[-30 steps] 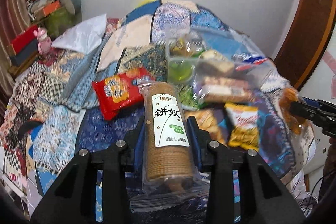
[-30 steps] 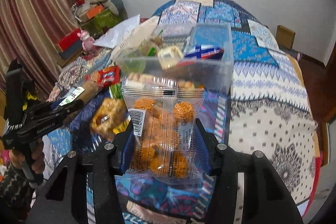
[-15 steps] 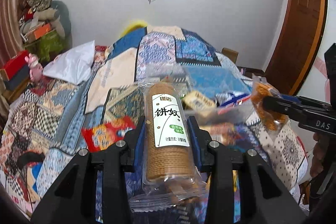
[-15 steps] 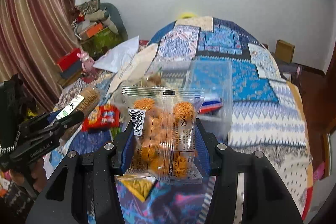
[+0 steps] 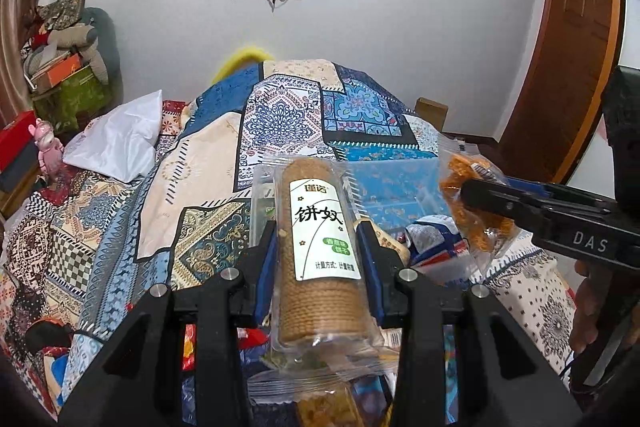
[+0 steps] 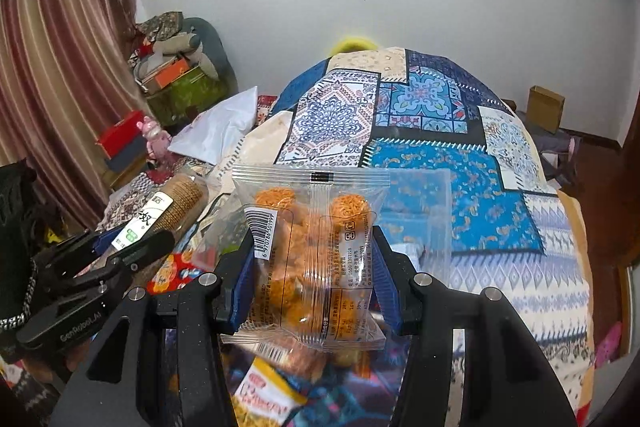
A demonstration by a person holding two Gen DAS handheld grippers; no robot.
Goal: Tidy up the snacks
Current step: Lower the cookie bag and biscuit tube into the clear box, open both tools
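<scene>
Gripping a sleeve of round biscuits (image 5: 320,251) lengthwise, the left gripper (image 5: 320,259) is holding it raised above the quilted bed (image 5: 280,123) — while the right gripper (image 6: 312,267) is clamping a clear bag of orange fried snacks (image 6: 308,251), probably bound for the clear plastic bin (image 6: 420,211) just ahead.

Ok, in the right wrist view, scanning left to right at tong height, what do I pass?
Left tongs shut on the biscuit roll → right tongs shut on the orange snack bag → clear plastic bin → patchwork quilt.
</scene>
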